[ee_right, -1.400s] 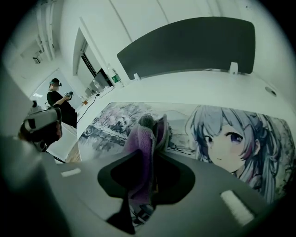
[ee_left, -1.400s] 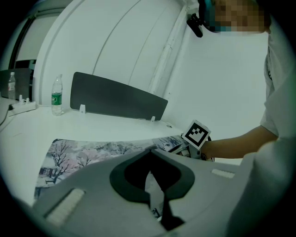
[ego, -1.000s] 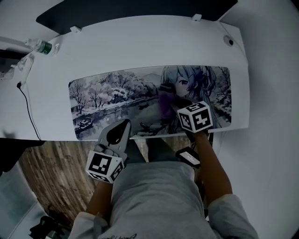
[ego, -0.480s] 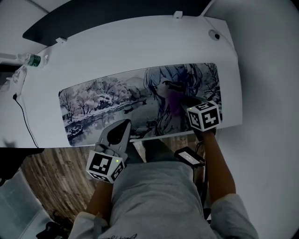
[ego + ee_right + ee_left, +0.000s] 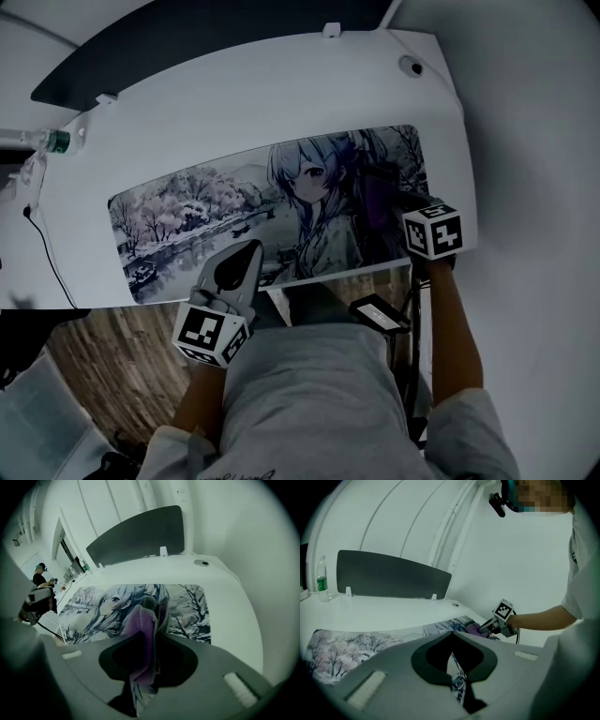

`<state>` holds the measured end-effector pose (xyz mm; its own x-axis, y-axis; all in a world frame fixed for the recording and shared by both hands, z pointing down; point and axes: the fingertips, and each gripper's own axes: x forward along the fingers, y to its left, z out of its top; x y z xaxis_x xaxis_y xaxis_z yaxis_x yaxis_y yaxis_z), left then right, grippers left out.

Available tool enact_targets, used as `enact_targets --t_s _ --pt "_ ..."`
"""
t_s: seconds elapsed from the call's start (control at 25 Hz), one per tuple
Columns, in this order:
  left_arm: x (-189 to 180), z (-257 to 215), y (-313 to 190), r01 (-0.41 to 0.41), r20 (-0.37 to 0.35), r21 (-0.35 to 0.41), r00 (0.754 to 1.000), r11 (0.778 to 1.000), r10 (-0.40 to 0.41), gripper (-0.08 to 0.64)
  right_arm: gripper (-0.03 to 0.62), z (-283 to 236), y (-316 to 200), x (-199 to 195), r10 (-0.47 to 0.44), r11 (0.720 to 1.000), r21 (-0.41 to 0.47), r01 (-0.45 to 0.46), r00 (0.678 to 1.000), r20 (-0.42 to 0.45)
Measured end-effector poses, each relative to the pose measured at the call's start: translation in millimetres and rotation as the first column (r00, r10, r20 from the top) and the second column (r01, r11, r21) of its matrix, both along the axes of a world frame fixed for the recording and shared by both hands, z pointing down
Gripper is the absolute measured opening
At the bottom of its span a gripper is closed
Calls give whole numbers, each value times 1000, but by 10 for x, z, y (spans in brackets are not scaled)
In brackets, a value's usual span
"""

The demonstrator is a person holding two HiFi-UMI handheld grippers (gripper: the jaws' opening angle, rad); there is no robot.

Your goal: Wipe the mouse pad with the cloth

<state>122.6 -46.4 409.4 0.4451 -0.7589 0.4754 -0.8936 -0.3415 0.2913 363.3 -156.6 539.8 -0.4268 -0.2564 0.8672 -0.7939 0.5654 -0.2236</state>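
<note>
A long mouse pad (image 5: 206,211) printed with an anime girl and a snowy river lies on the white desk (image 5: 234,94). My right gripper (image 5: 390,201) is shut on a purple cloth (image 5: 378,199) and presses it onto the right part of the pad. In the right gripper view the cloth (image 5: 139,627) hangs between the jaws of the right gripper (image 5: 151,634), over the pad (image 5: 187,602). My left gripper (image 5: 250,247) is shut and empty, hovering over the pad's front edge. The left gripper view shows the left gripper (image 5: 452,660), the pad (image 5: 347,648) and, far off, the cloth (image 5: 474,629).
A dark partition panel (image 5: 187,37) stands along the desk's far edge. A water bottle (image 5: 52,142) and a black cable (image 5: 42,244) sit at the left end. A round grommet (image 5: 410,67) is at the far right corner. Wood floor (image 5: 112,356) lies below the front edge.
My right gripper has slid the cloth rightward across the pad, from the girl's face to the right end. The left gripper has stayed put.
</note>
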Motion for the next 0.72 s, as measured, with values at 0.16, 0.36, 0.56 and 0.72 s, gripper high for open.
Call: enact_targets --t_s 0.16,0.36,0.56,0.72 --pt "118 -9 -81 -20 -9 4 1000 1000 20 20 91 -17 -89 303 40 999 9 -40 999 -32" --pt "247 15 -135 -48 -9 -1 999 999 48 20 91 -18 -183 631 73 997 24 -72 995 -67" --pt "316 36 -177 -68 -3 -8 998 998 68 20 91 -14 -241 811 95 995 33 -92 992 -82" --pt "363 -8 -204 -91 -3 -17 996 996 91 20 91 -23 -249 827 114 993 47 -111 990 -86"
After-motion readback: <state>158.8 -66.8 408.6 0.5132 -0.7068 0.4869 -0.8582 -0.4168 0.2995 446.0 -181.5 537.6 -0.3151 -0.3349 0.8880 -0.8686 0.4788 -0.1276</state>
